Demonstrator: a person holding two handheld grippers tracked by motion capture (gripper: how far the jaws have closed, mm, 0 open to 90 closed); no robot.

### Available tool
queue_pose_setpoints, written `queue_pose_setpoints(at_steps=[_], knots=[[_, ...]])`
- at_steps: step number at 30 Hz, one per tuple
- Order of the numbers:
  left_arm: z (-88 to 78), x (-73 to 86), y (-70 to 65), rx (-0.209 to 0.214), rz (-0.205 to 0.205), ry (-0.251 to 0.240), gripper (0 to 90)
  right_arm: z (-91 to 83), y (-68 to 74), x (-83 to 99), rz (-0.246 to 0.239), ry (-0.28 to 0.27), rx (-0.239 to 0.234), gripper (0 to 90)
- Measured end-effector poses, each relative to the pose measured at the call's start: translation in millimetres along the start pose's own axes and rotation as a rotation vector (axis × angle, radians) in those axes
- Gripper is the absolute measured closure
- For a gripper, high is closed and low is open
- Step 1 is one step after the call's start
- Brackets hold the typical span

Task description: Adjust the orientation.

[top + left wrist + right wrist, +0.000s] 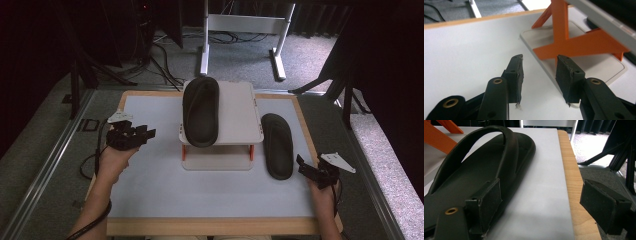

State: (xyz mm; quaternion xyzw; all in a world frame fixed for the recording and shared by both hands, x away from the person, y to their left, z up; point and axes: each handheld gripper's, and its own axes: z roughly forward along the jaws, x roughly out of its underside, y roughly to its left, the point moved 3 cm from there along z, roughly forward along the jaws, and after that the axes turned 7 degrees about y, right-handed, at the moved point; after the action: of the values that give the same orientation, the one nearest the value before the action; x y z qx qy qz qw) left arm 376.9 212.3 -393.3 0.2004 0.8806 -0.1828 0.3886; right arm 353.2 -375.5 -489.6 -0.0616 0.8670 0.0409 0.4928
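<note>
High view puts the black rubbery strapped sandal (278,146) at ten o'clock of the spread right gripper (306,166) (left gripper (145,134) likewise agape, empty): probably light, floppy, best pinched at its rim.

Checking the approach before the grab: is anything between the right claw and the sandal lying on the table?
Nothing visible. The right claw sits open just beside the sandal, with only bare table between them.
</note>
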Motion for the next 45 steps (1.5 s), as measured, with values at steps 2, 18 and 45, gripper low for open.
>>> queue_pose_setpoints(at_steps=[2, 18, 45], knots=[[2.5, 10.0, 2.5, -0.001, -0.002, -0.003, 57.0, -0.1, 0.1, 0.0, -0.003, -0.001, 0.000, 16.3], [1.9, 63.7, 17.1, -0.073, -0.031, -0.108, 57.0, -0.4, 0.2, 0.1, -0.004, -0.005, 0.000, 16.2], [-4.4, 122.8, 30.1, -0.269, -0.076, -0.188, 0.8, 0.0, -0.1, 0.0, 0.000, 0.000, 0.005, 16.3]])
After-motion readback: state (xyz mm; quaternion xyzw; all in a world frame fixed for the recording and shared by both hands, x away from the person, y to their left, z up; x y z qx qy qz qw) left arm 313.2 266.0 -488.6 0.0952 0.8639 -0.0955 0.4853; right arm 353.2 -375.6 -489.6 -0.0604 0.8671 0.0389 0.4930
